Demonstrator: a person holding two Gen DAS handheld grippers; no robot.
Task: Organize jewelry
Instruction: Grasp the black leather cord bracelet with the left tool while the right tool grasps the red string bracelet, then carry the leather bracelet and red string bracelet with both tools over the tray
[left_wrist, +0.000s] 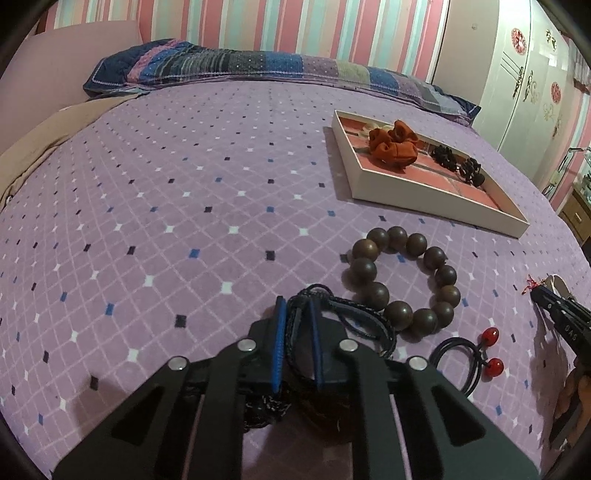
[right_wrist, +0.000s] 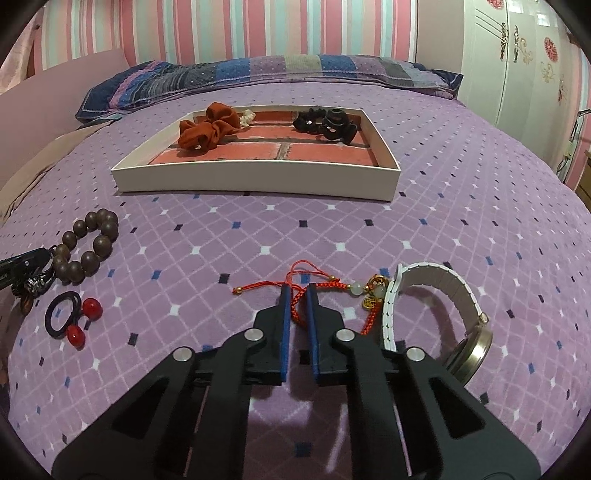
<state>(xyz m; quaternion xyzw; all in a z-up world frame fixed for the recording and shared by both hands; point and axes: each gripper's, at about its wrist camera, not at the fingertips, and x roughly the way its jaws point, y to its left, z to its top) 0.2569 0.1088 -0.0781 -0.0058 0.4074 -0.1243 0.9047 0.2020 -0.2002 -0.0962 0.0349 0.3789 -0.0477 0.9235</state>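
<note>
Purple bedspread (right_wrist: 443, 221) | left gripper (left_wrist: 297, 306) fingers pinch black cord bracelet (left_wrist: 354, 317), beads (left_wrist: 402, 280) beside | right gripper (right_wrist: 296, 295) fingers narrow around red cord (right_wrist: 295, 306)

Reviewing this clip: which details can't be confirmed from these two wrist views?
- Left tool: whether its pads truly clamp the black braided cord; the cord's near end is hidden behind the tool body.
- Right tool: pads straddle the red string bracelet; contact unclear.
- Watch: dial turned away in the right view.
- Cream item behind the orange scrunchie in the tray: mostly hidden.

Open bedspread (right_wrist: 332, 229) before tray (right_wrist: 255, 181)
</note>
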